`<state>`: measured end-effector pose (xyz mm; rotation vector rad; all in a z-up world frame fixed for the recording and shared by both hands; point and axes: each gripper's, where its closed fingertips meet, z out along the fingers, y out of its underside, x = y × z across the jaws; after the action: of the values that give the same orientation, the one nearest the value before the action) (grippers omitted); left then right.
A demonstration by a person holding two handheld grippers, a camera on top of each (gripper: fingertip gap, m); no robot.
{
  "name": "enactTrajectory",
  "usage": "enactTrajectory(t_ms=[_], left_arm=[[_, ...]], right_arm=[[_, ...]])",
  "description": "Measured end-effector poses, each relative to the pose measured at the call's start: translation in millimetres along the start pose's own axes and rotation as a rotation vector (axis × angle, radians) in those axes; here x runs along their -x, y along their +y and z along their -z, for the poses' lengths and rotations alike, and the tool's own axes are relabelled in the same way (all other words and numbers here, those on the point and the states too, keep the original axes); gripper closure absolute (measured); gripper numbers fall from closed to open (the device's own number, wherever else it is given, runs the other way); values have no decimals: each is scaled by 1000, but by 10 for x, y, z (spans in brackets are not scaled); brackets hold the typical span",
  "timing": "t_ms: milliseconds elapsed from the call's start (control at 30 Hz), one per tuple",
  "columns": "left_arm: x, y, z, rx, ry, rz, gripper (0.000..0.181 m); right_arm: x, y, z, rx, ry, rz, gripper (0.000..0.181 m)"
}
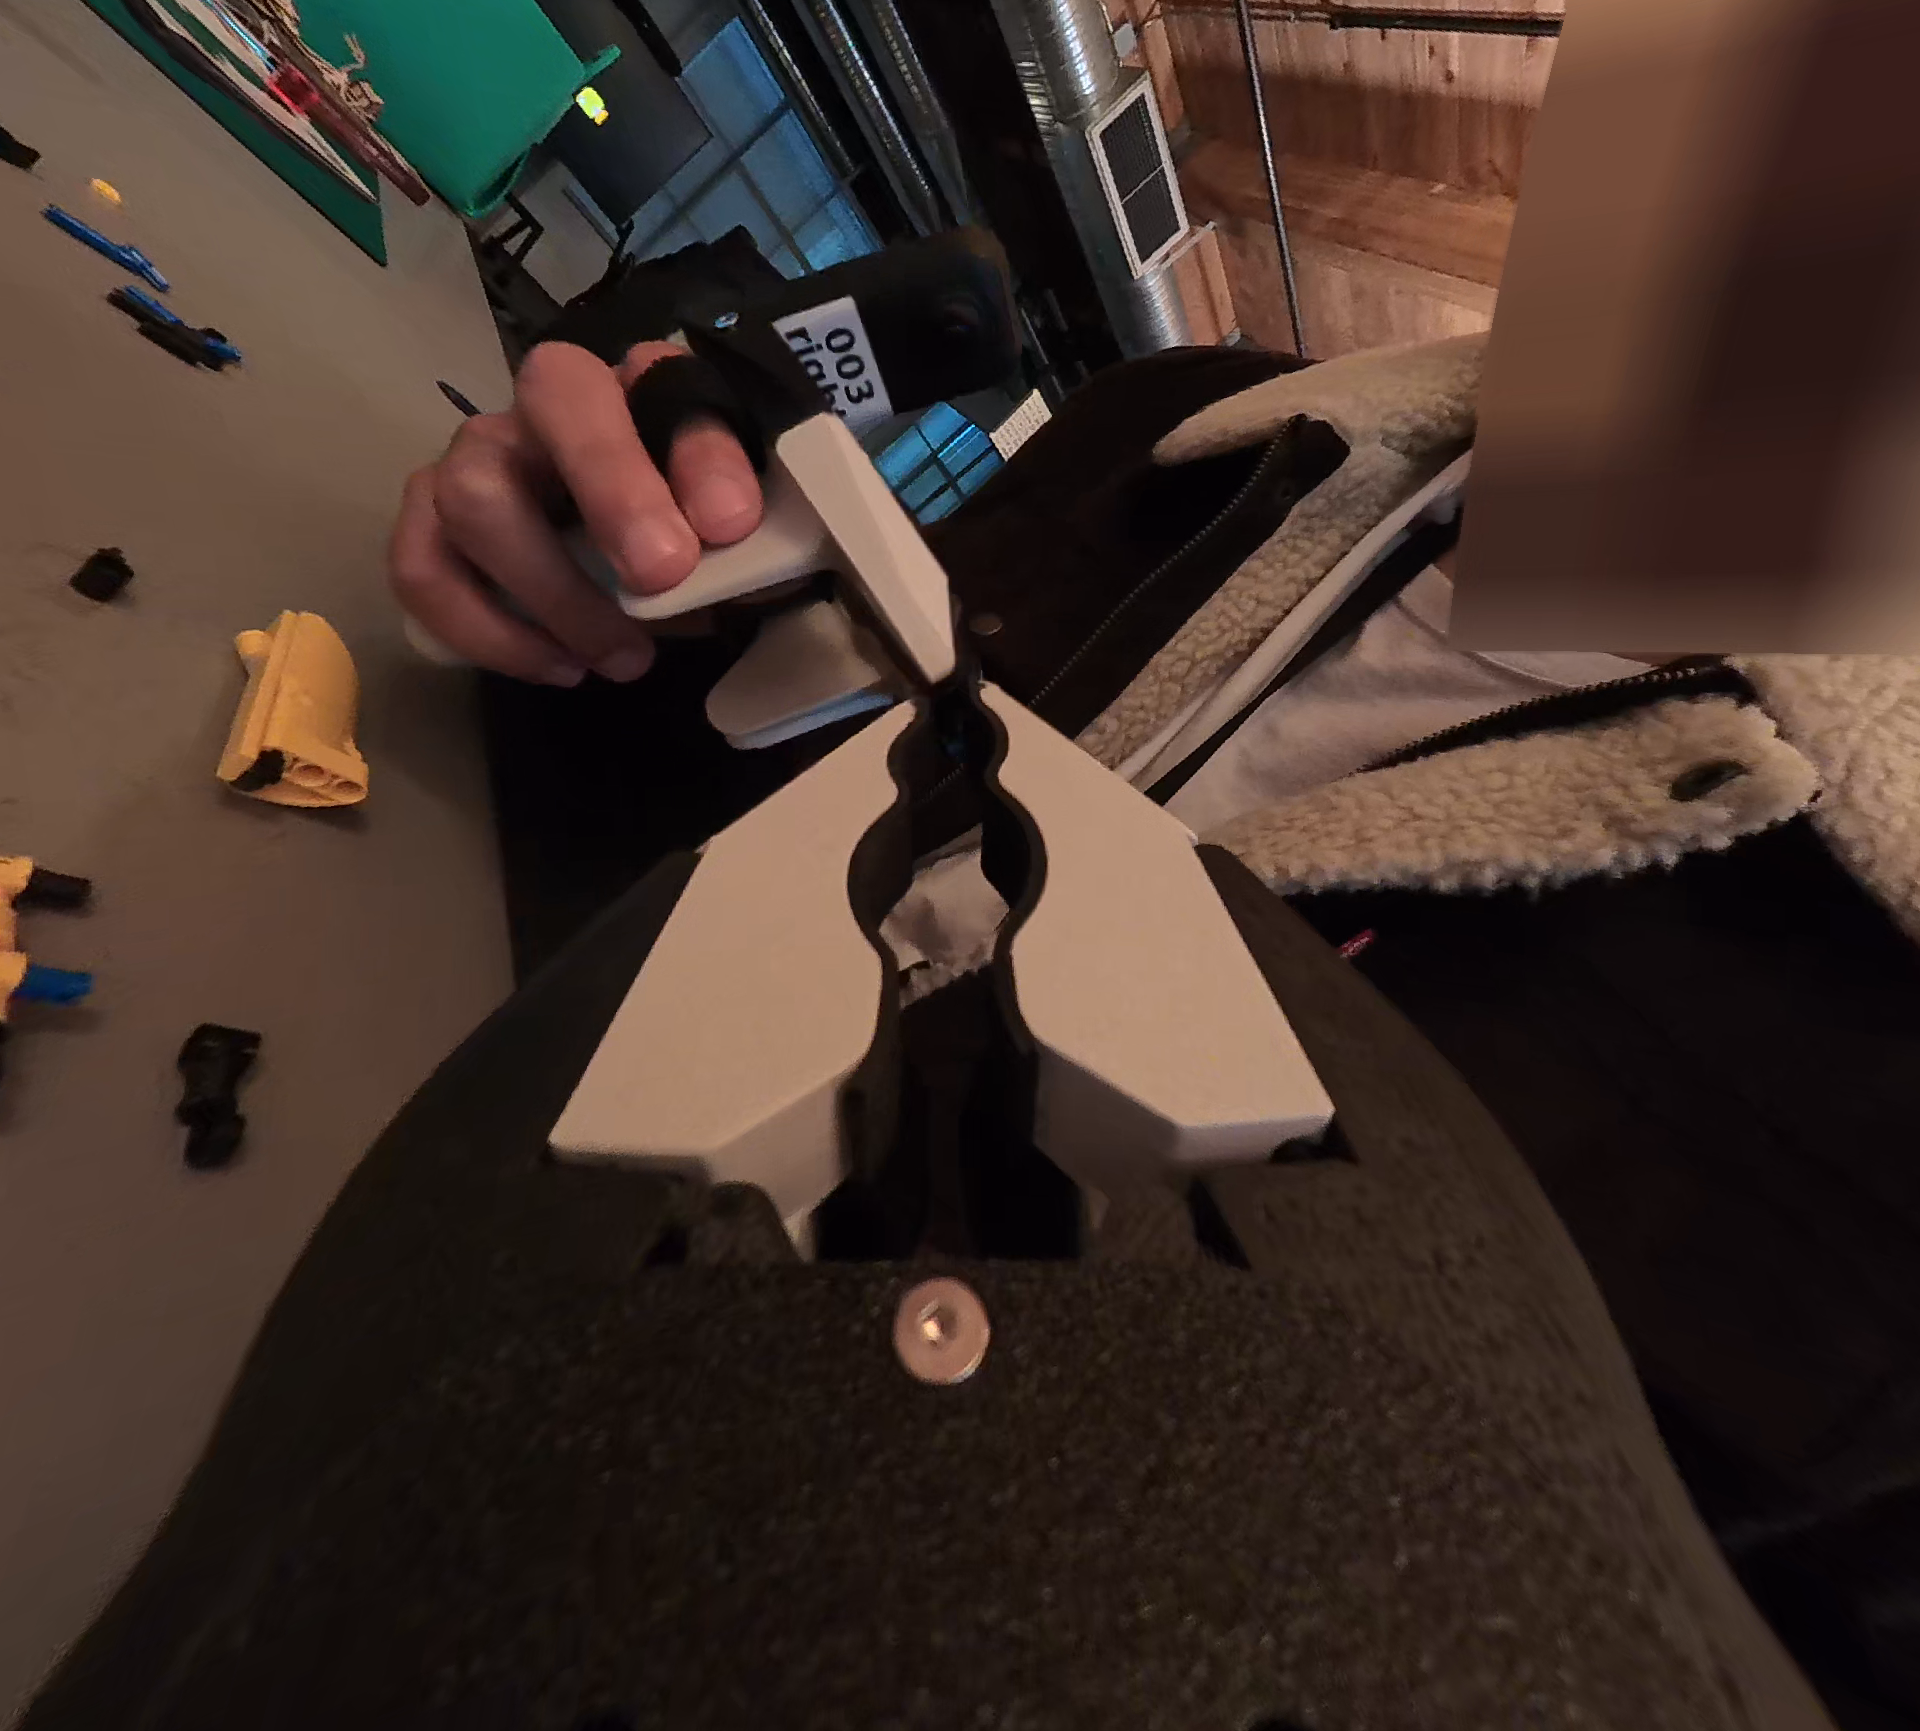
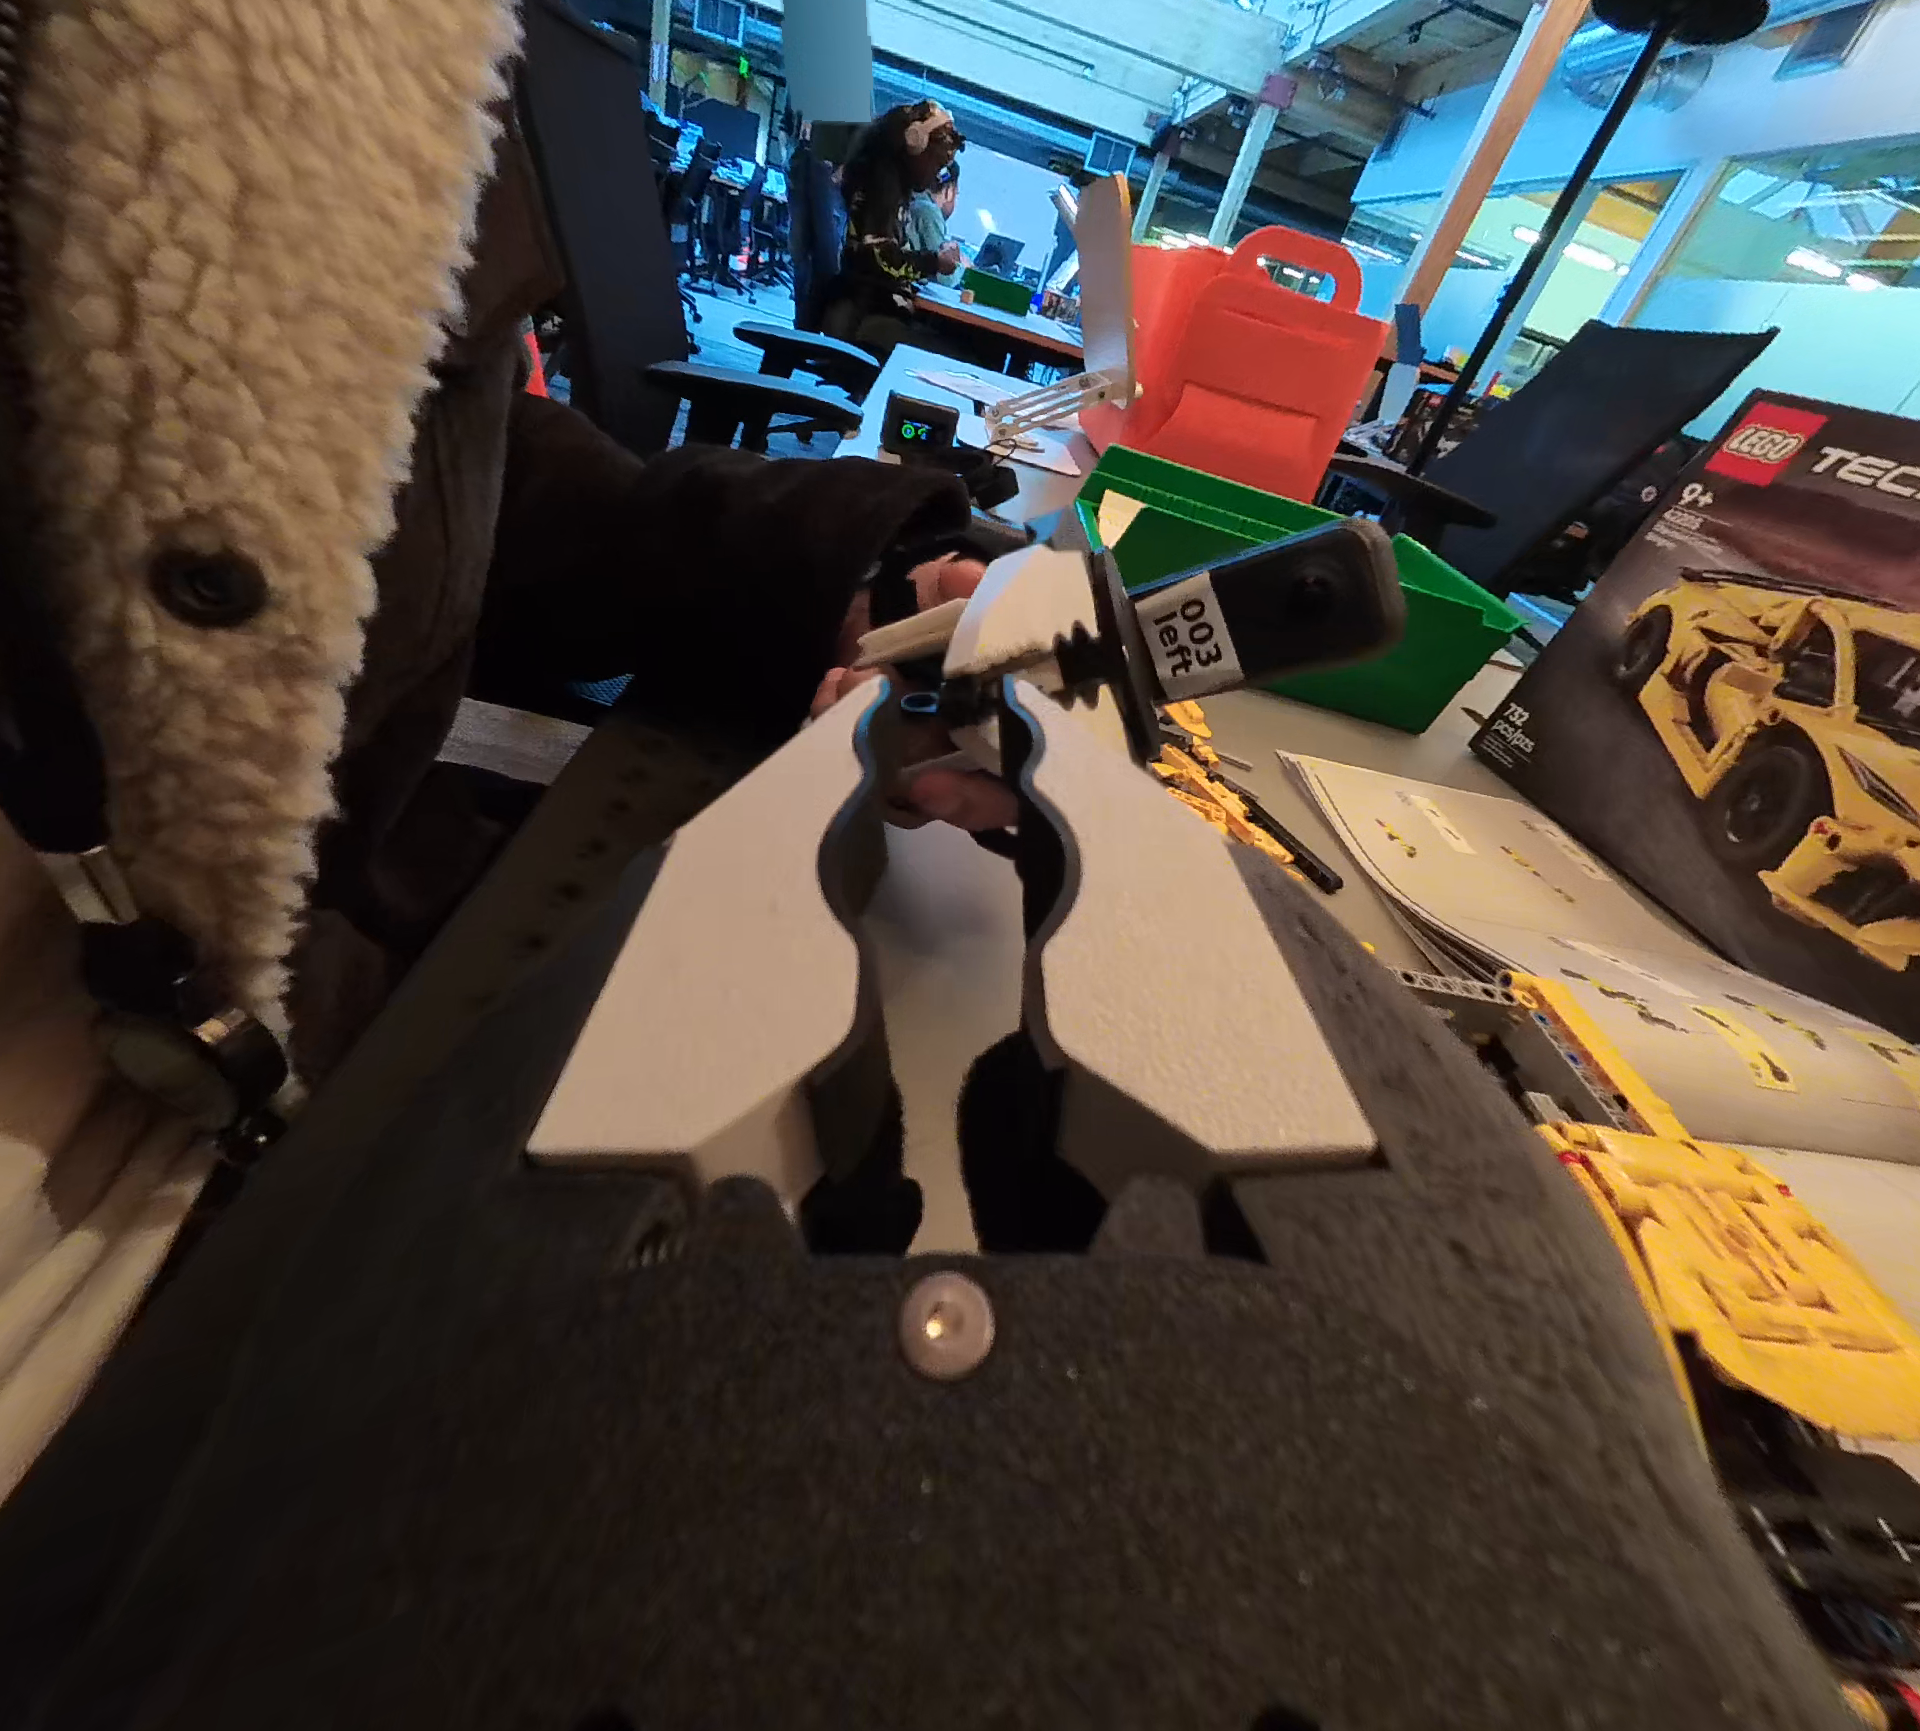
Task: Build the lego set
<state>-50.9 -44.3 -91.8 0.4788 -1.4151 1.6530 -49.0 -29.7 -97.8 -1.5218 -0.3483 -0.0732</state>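
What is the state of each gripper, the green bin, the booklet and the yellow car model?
left gripper: shut on a small dark piece
right gripper: shut on the same small dark piece
green bin: open on top
booklet: open, lying flat
yellow car model: partly built

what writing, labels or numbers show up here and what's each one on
I won't copy out writing; here is what bears it.
White camera sticker, right wrist view: short printed code.
Second camera sticker, left wrist view: partly hidden.
Lego box: brand mark, numbers.
Instruction booklet: too small to read.
Small screen: too small to read.
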Motion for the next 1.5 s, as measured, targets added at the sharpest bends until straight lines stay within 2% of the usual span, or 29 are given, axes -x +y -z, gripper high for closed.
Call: enactTrajectory(t_ms=[167,300,400,767,1000,1367,1500], left_arm=[[7,5,-4,3,-4,-2,177],[66,-106,44,-63,-46,-18,176],[105,-156,67,-93,-77,-34,176],[168,-221,111,-134,-123,-52,177],[247,-324,164,-173,-249,-188,174],[187,-350,146,-197,-215,-179,174],[180,-372,184,-214,-198,-166,181]], right_arm=[[18,20,-15,18,1,37,167],[-116,51,-13,63,88,68,167],[-199,75,7,95,145,60,173],[-304,94,49,116,208,28,173],[-458,75,94,95,292,-36,173],[-510,67,81,89,337,-60,173],[-515,41,80,61,332,-83,173]])
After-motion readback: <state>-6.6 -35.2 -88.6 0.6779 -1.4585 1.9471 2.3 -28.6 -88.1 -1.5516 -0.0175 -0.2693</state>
